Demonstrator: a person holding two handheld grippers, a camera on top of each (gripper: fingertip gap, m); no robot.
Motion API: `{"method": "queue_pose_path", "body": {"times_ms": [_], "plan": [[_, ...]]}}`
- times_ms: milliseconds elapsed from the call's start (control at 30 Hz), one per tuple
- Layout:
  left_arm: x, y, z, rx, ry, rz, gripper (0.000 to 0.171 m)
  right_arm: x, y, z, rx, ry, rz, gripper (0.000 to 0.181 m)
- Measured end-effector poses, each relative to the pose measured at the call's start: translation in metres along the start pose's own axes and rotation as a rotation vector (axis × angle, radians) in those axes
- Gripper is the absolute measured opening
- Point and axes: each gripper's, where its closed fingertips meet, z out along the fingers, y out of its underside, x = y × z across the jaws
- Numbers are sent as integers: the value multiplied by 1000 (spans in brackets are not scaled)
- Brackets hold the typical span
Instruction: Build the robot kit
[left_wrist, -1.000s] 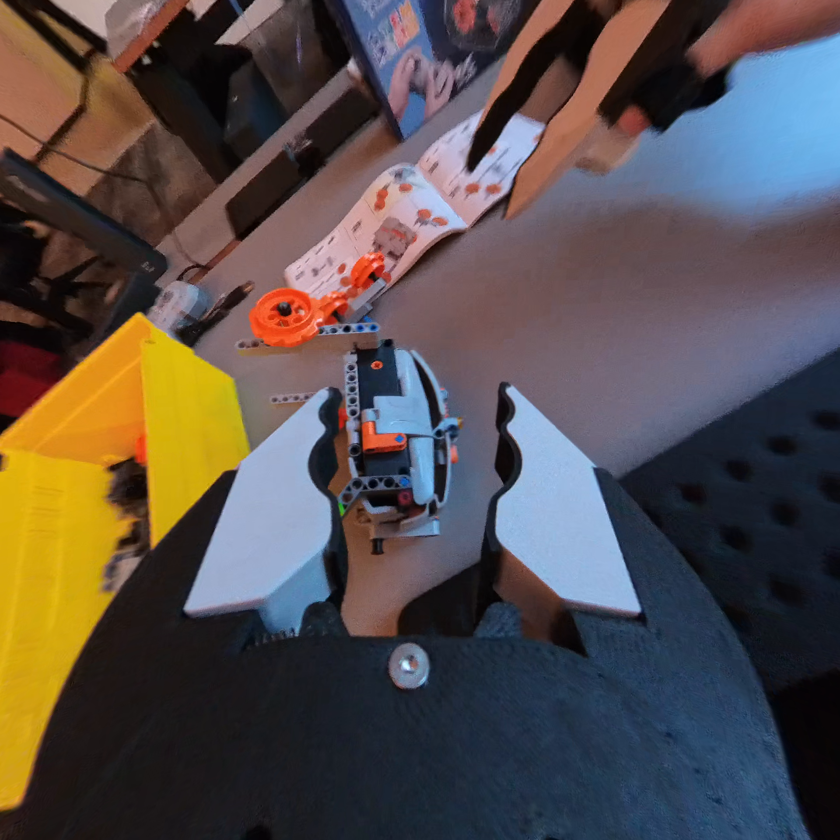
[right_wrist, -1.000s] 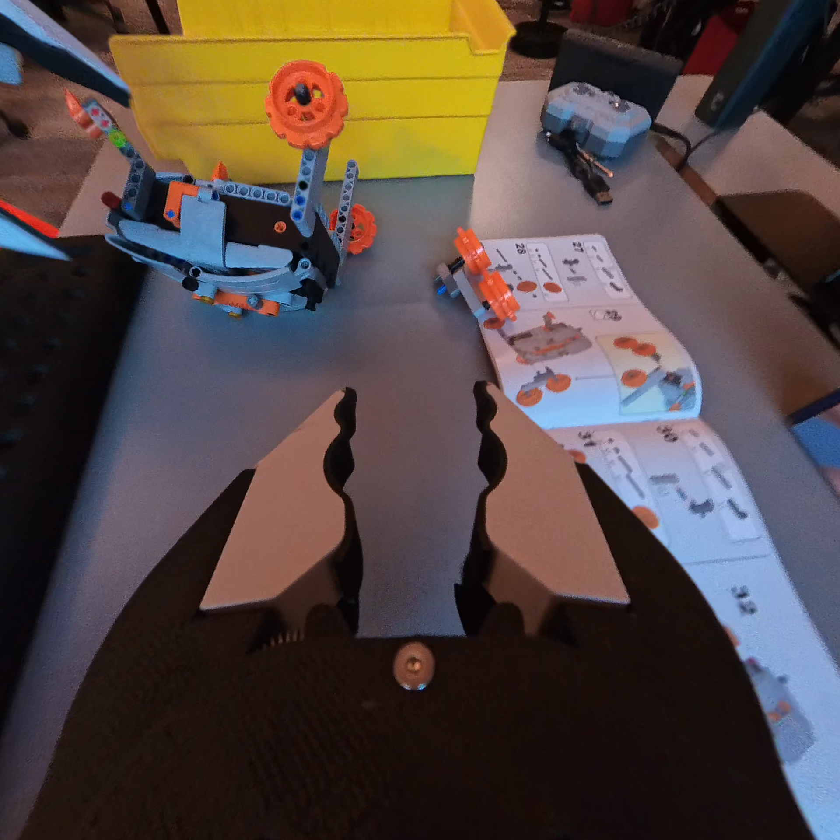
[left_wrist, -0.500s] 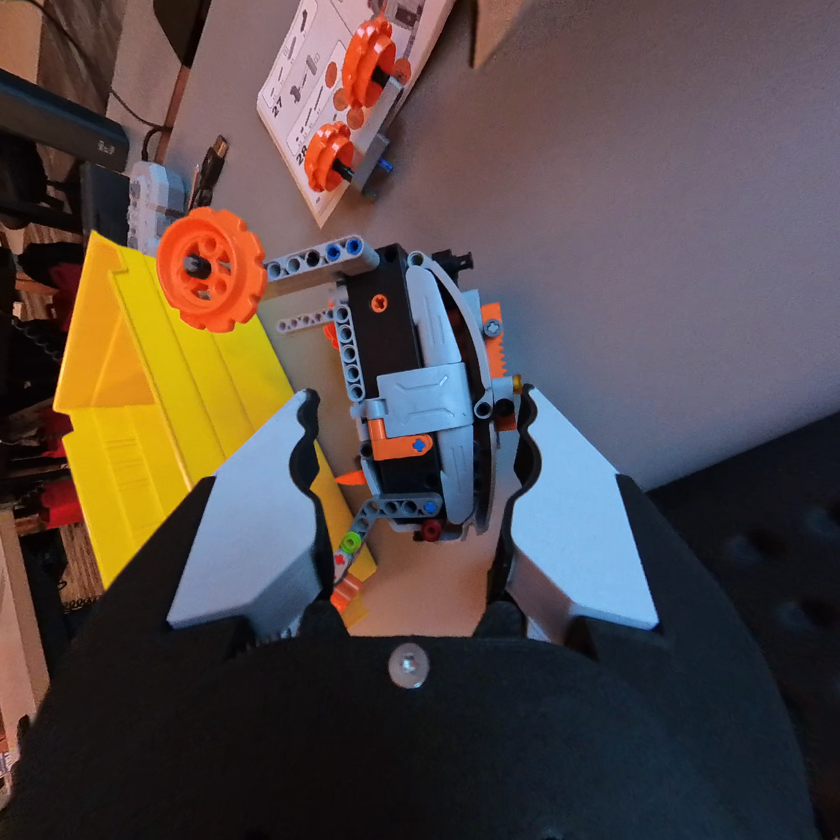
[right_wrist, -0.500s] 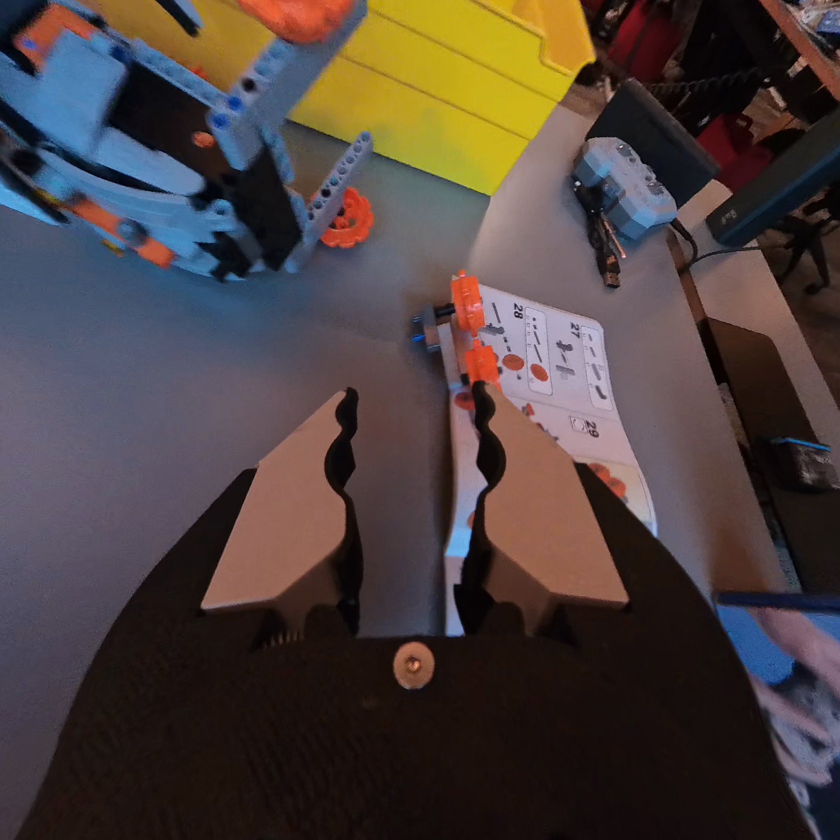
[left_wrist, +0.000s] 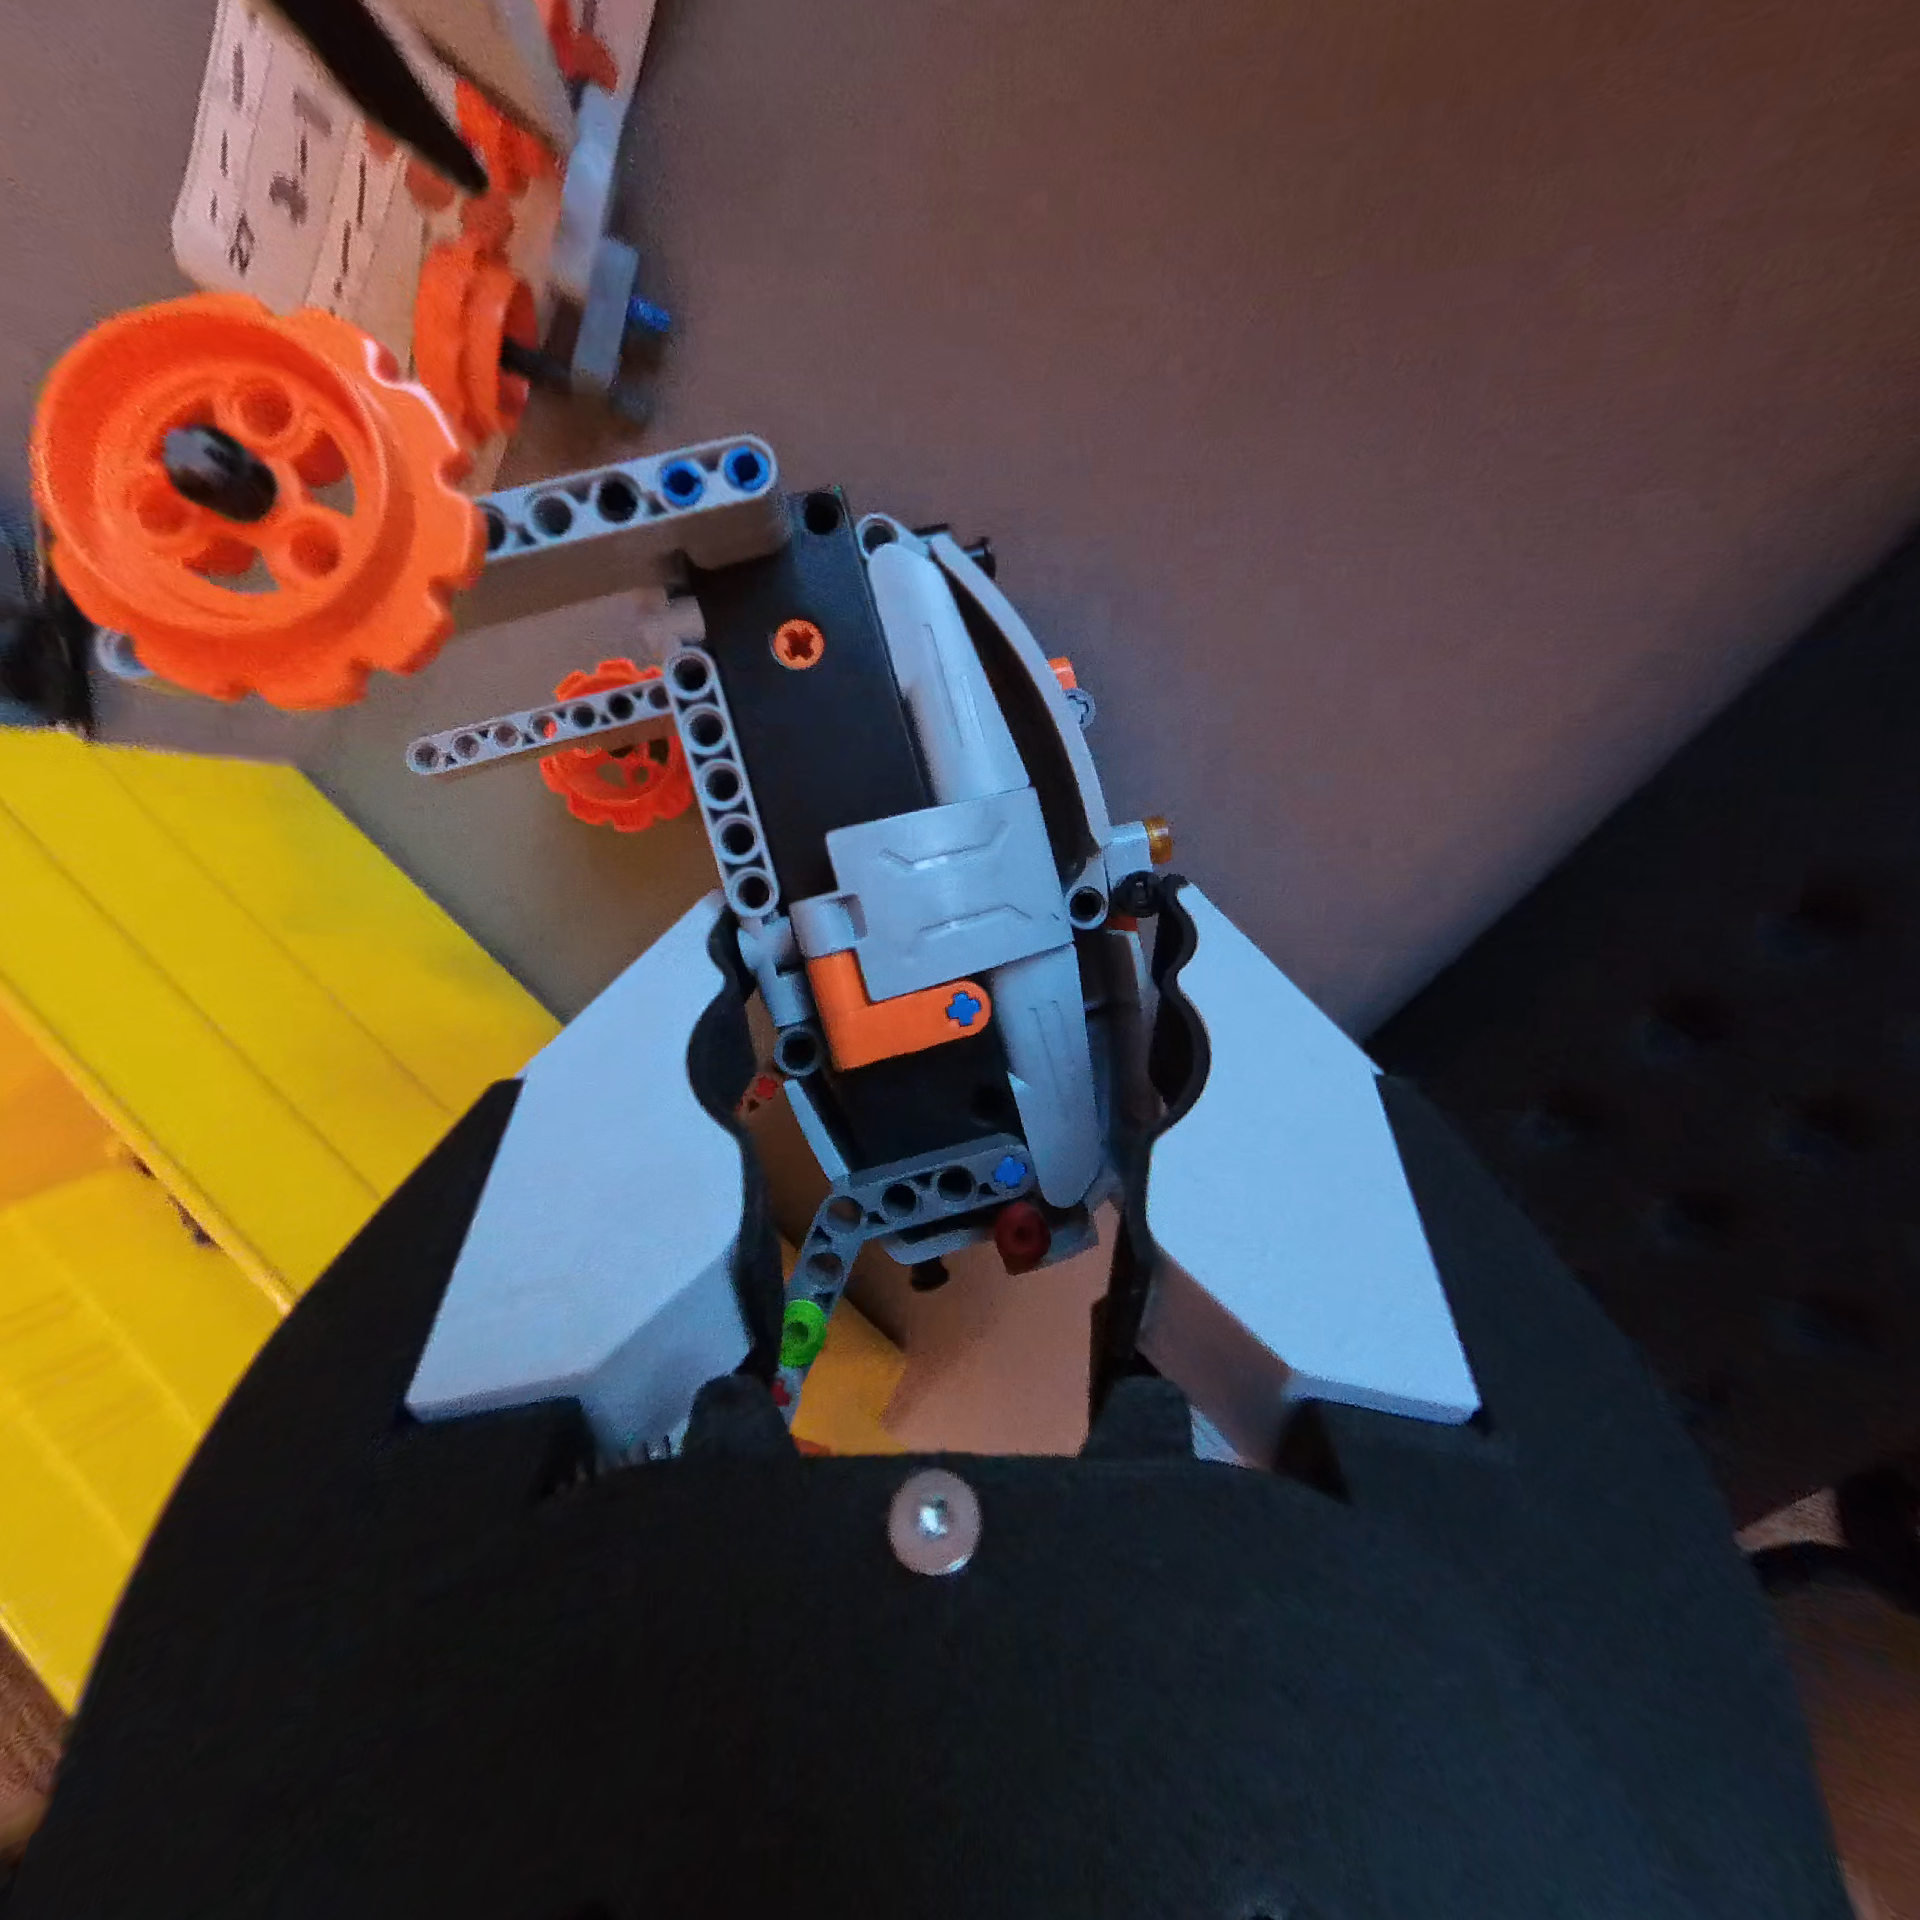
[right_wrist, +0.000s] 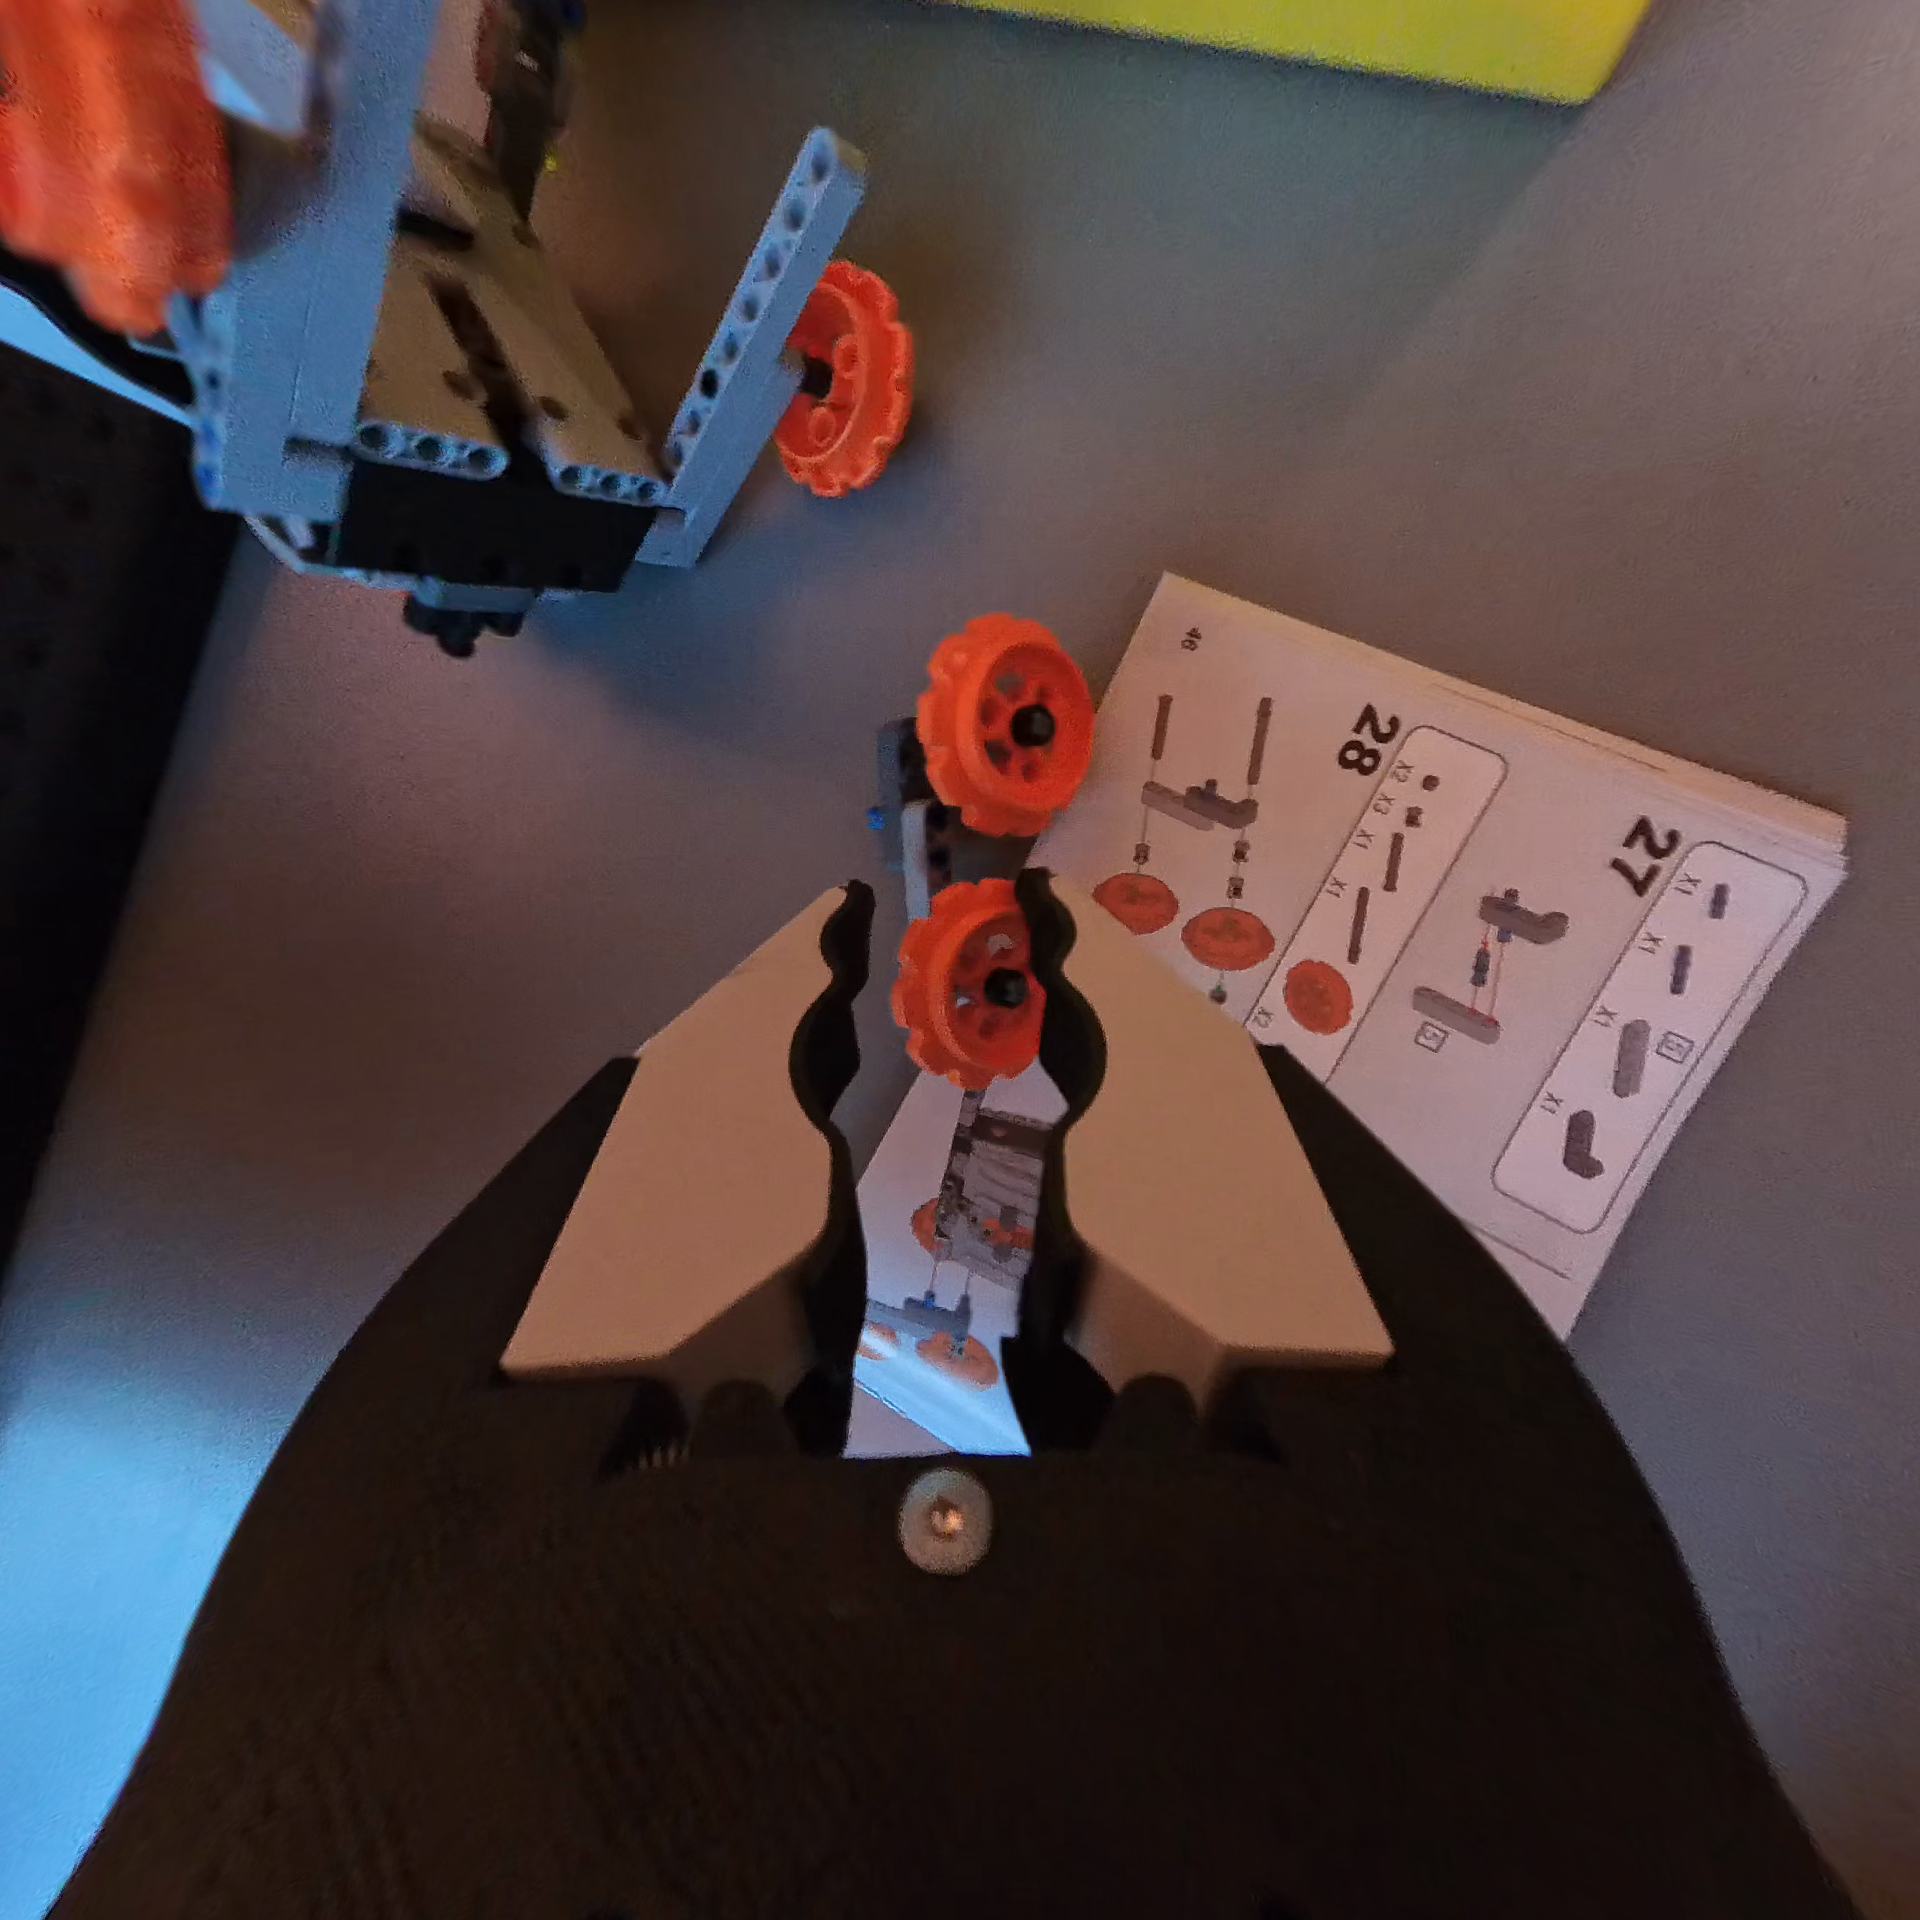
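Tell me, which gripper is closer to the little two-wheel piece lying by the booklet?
Right. The right gripper has its open fingers on either side of one orange wheel of the two-wheel piece. The left gripper is farther off, closed on the big model.

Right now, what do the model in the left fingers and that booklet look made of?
Brick model: hard moulded plastic, semi-gloss, judging by pin holes and crisp edges. Its orange wheel looks the same, slightly shiny. Booklet: thin printed paper, matte, with stacked page edges visible.

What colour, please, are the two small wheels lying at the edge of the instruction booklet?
Both small wheels are orange with black hubs; the right wrist view shows them best.
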Motion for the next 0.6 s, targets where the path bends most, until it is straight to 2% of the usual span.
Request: {"method": "queue_pose_path", "body": {"times_ms": [100, 267, 400, 467, 500, 600], "plan": [[4, -1, -1, 13, 32, 109, 76, 2, 5, 9, -90, -17, -9, 33], [4, -5, 0, 62, 75, 201, 76, -9, 1, 19, -98, -78, -33, 33], [-2, -6, -4, 77, 81, 164, 79, -17, 1, 23, -109, -81, -67, 34], [-2, -16, -14, 150, 92, 128, 79, -17, -5, 22, -81, -48, -112, 34], [-2, -20, -20, 187, 99, 100, 80, -25, -7, 22, -68, -83, -111, 29], [-9, -29, -39, 275, 84, 25, 80, -34, 2, 29, -138, -154, -46, 24]]}}
